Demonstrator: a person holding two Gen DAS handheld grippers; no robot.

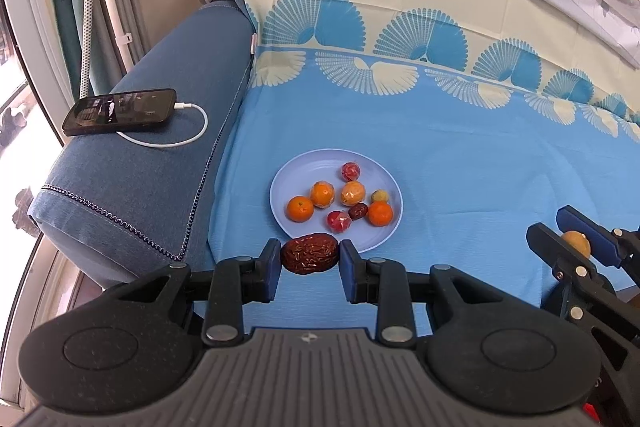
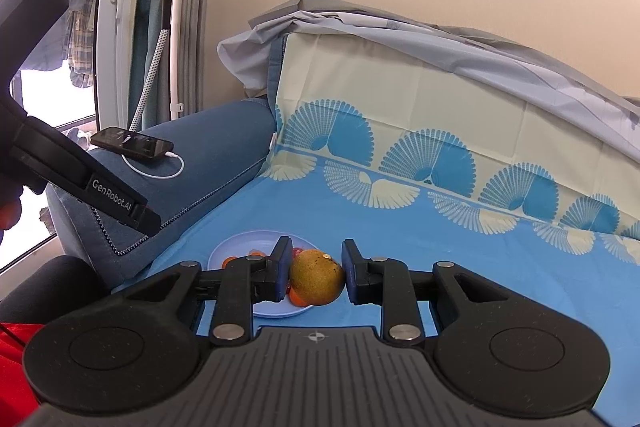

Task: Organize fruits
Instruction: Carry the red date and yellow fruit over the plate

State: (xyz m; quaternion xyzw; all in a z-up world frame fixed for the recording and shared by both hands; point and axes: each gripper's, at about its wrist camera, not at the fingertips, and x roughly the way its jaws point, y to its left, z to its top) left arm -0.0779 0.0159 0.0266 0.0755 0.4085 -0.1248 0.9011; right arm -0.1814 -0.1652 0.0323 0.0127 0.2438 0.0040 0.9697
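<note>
Left tongs (image 1: 310, 259) pinching a date (image 1: 309, 253), right tongs (image 2: 316, 273) pinching a yellow fruit (image 2: 317, 277); either could roll off the crowded plate (image 1: 288, 179).

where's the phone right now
The phone lies on the blue sofa arm, plugged into a white cable, at the left of both views, left of the plate.
</note>
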